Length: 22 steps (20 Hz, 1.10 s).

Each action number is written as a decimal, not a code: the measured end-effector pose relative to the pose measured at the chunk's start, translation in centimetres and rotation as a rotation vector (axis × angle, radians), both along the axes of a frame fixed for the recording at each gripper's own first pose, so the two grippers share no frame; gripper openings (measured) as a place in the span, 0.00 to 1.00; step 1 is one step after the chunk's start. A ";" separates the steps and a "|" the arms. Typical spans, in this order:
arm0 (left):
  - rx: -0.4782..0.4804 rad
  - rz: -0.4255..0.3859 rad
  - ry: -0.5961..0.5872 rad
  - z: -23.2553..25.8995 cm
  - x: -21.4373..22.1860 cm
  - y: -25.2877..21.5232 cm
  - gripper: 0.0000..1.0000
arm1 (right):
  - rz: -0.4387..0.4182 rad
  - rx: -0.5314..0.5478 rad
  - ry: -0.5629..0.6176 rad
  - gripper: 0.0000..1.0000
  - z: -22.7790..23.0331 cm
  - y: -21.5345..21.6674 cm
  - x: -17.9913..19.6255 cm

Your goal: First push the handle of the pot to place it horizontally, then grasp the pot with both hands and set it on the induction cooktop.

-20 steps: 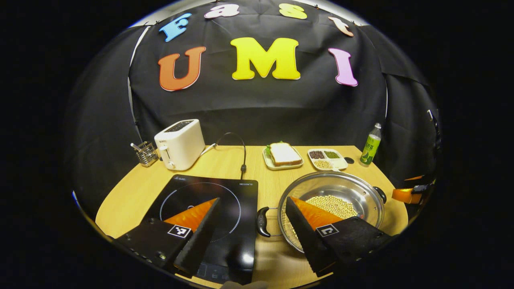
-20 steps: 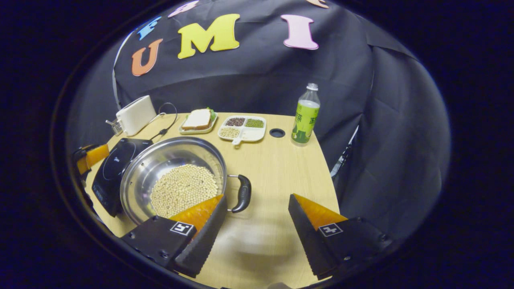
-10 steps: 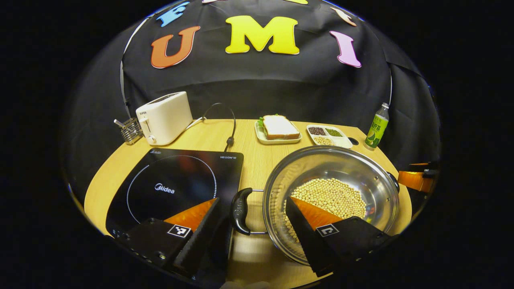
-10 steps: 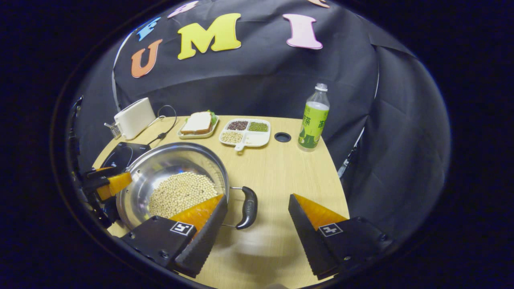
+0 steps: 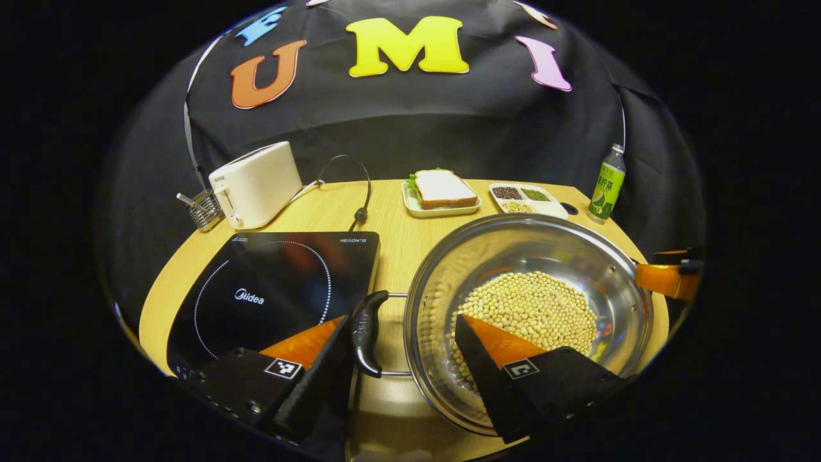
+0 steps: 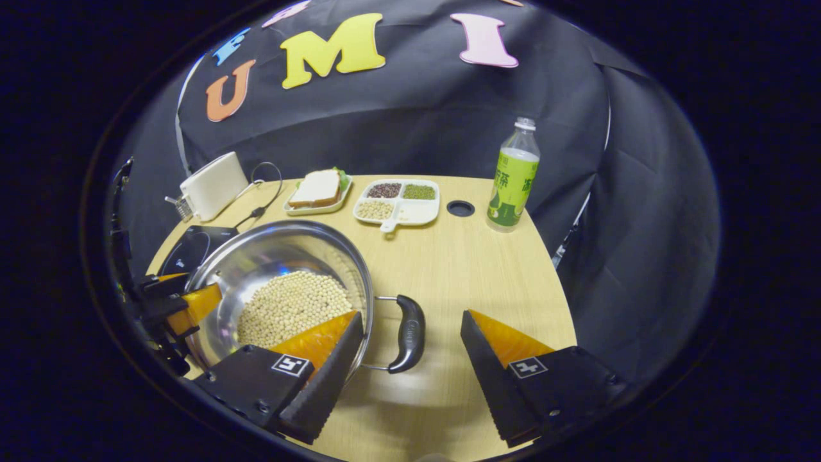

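step: lining up the two-handed grasp on the pot (image 5: 526,308)
left gripper (image 5: 401,324): jaws apart, straddling left handle (image 5: 364,333)
right gripper (image 6: 410,321): jaws apart, straddling right handle (image 6: 408,333)
next: close both, lift level onto cooktop (image 5: 276,289)

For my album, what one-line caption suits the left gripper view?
Open left tool straddles the bean-filled pot handle, beside the induction cooktop.

left hand-held gripper (image 5: 401,350): wedge fingers, dark bodies, square marker tags, screws
right hand-held gripper (image 6: 410,350): same build
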<state>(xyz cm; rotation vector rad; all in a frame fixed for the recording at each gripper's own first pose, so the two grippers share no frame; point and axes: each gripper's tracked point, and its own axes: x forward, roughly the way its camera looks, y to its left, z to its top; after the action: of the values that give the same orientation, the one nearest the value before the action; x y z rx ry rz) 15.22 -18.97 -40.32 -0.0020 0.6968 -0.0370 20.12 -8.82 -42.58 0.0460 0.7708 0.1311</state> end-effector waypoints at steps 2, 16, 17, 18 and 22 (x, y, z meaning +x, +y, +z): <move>0.017 -0.003 0.000 0.0 0.0 0.1 0.99 | 0.009 -0.009 0.008 0.99 -0.4 0.6 0.0; 0.075 -0.012 -0.004 -0.6 0.4 1.2 0.96 | -0.036 -0.020 0.125 0.69 -3.2 1.4 -0.2; 0.067 -0.013 -0.006 -0.5 0.5 1.0 0.77 | -0.054 0.000 0.130 0.69 -3.2 1.4 -0.3; 0.065 -0.013 0.000 -0.6 0.5 0.9 0.71 | -0.056 0.007 0.132 0.66 -3.3 1.4 -0.3; 0.106 -0.024 0.002 -0.8 0.5 0.8 0.74 | -0.062 0.001 0.137 0.63 -3.3 0.8 -0.7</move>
<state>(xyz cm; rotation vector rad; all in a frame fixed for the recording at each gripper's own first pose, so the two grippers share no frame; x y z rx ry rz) 15.71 -18.21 -41.14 0.1082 0.7004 -0.0233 19.43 -8.01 -45.91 0.0805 0.9054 0.0697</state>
